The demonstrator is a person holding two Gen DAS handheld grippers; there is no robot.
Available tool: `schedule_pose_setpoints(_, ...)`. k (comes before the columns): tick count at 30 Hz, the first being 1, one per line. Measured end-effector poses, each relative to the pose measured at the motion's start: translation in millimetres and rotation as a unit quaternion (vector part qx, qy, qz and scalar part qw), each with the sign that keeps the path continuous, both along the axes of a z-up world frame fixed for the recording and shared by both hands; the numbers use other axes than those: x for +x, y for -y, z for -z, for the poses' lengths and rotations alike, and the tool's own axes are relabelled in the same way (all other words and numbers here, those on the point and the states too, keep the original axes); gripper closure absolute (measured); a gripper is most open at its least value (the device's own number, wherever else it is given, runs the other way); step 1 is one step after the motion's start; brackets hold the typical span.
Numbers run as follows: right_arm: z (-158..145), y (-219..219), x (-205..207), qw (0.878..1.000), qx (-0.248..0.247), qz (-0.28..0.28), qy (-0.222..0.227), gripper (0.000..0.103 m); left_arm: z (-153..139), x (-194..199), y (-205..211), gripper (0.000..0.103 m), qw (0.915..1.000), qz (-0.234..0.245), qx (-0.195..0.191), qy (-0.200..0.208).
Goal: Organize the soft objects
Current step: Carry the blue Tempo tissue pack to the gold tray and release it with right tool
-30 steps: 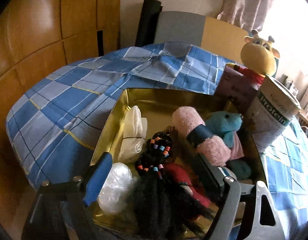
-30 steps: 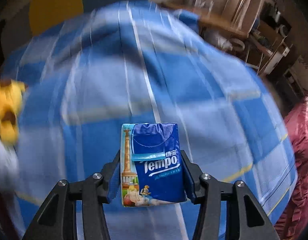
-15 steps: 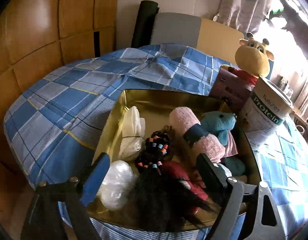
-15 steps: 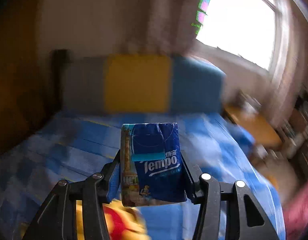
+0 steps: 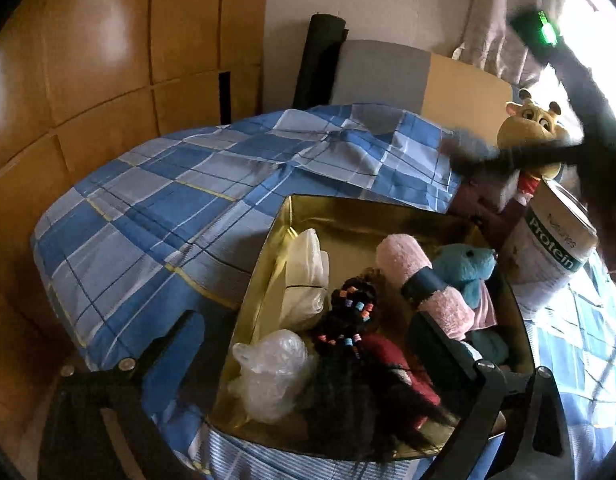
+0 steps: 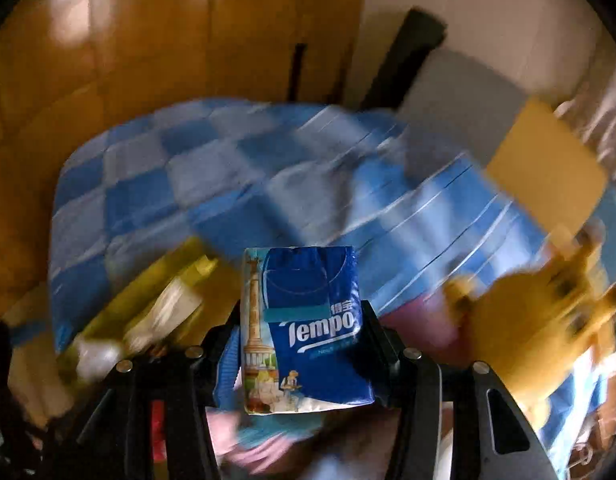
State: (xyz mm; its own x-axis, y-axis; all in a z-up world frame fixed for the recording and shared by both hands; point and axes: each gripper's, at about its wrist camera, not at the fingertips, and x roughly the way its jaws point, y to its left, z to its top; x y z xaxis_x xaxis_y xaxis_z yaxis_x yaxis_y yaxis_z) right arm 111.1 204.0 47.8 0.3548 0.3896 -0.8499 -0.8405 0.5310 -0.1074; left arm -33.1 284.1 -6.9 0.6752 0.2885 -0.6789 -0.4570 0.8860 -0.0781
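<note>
The left gripper (image 5: 308,354) has just been opening and stands wide, empty, over the gold box (image 5: 347,216) of soft things. The right gripper (image 6: 304,340) clamps the Tempo tissue pack (image 6: 308,332); everything behind it is motion-blurred.

A white protein can (image 5: 551,256) stood on the blue checked bed (image 5: 180,216), beside wooden wall panels (image 5: 88,72).

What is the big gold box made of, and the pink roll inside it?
The big gold box looks like shiny metal, maybe tin: its inner walls gleam and mirror the light. The pink roll looks like fluffy terry cloth, probably a rolled towel: its surface is fuzzy and matte, with a dark band around the middle.
</note>
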Motion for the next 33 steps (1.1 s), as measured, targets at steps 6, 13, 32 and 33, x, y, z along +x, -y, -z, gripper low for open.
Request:
schedule_pose_setpoints(6,59.4,23.6,-47.1,0.999,-0.017,0.015,-0.045,0.051,-0.7,-4.8,3.1,0.000,1.0000,-0.005,0.001,-0.004)
schedule_pose_setpoints(13,81.5,60.4,-83.6,0.996,-0.005,0.068,-0.053,0.051,-1.3,-7.8,11.3,0.000,1.0000,0.000,0.000,-0.004)
schedule_pose_setpoints(32,79.6,86.8,-116.2,0.993,0.040,0.112,0.009,0.030,-5.4,-11.1,34.2,0.000,0.9999,0.013,0.008,-0.004)
schedule_pose_setpoints(33,77.0,88.7,-116.5,0.992,0.046,0.116,0.011,0.027,-5.9,-11.1,35.5,0.000,0.9999,0.013,0.010,-0.004)
